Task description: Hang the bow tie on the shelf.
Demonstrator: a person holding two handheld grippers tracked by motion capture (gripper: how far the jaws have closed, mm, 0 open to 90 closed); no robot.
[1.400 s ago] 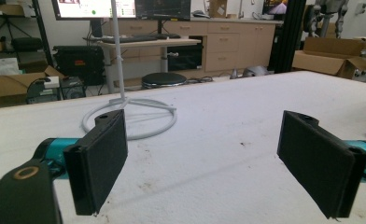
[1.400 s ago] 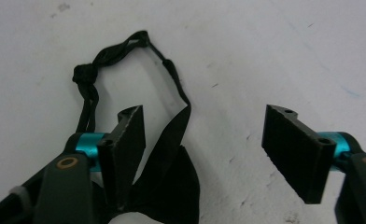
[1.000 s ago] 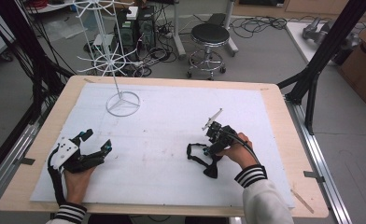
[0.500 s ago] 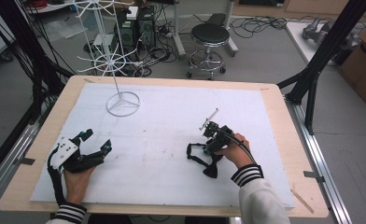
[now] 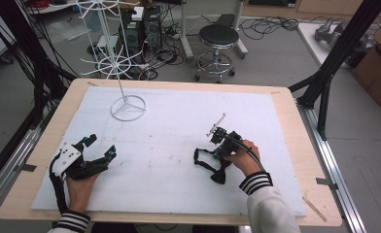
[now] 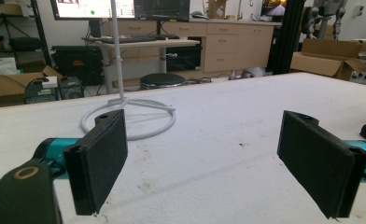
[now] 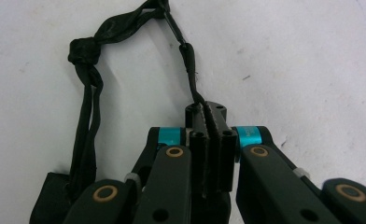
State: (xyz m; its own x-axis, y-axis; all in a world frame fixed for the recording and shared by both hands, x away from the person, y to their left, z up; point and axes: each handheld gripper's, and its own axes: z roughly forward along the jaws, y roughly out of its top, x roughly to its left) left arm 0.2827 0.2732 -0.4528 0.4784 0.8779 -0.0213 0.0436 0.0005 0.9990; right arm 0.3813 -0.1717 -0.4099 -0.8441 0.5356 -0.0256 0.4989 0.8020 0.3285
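My right gripper [image 5: 216, 147] rests on the white mat right of centre, shut on a black strap [image 5: 204, 163]. In the right gripper view its jaws pinch the black strap [image 7: 208, 119], which loops up, passes a knot [image 7: 84, 50] and runs down to a black end piece [image 7: 50, 196]. My left gripper [image 5: 101, 144] lies on the mat at the near left, open. In the left gripper view its two black pads [image 6: 102, 158] stand far apart with bare mat between them.
A white wire stand [image 5: 127, 108] with a ring base and spoke arms rises at the mat's far left; its base ring [image 6: 130, 116] lies ahead of the left gripper. Wooden table edge [image 5: 295, 145] frames the mat. A stool [image 5: 218, 36] stands beyond the table.
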